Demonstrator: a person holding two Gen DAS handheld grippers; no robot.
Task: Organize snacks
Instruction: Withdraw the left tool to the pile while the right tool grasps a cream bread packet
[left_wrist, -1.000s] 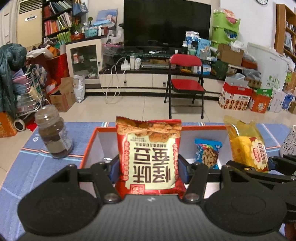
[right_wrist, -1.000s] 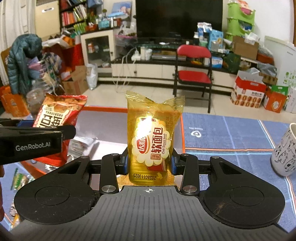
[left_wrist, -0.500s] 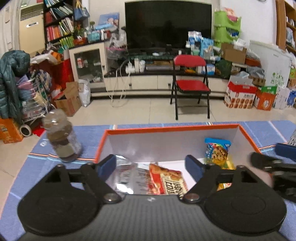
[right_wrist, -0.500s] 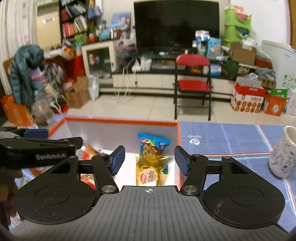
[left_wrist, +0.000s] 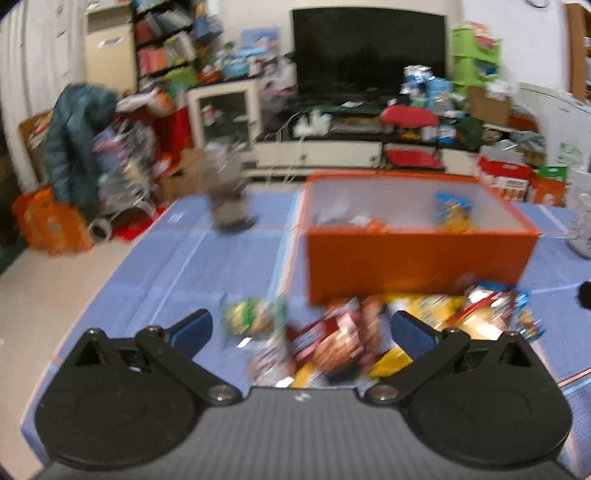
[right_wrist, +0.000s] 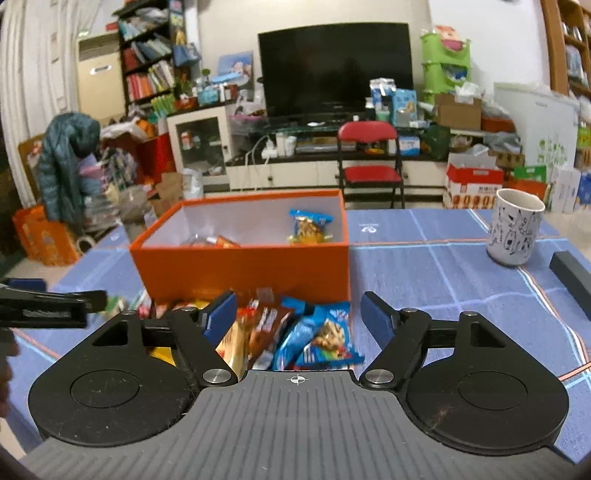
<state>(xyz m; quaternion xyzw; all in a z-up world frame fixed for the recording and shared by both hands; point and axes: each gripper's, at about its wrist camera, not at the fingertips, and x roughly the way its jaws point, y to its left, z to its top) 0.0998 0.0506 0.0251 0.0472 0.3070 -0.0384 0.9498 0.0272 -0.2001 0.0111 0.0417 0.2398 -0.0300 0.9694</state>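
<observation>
Both grippers are spread wide and carry nothing: the right gripper (right_wrist: 298, 317) hangs at lower centre of its view over a blue packet (right_wrist: 320, 338) and a brown packet (right_wrist: 263, 326), while the left gripper (left_wrist: 301, 328) frames a red packet (left_wrist: 332, 343) in a blurred view. These lie in the pile (left_wrist: 388, 328) of loose snacks on the blue cloth (right_wrist: 443, 266), touching or just beside the near wall of the orange box (right_wrist: 243, 269), which fills mid-frame and already holds a few packets. The step in hand looks like the next pick. Done well, each gripper should settle on one packet, come down with a finger either side of its puffed middle rather than a crimped edge, and close gently so neighbours are not dragged. The left should probably steady first. The mug (right_wrist: 515, 227), at right, stands well apart.
</observation>
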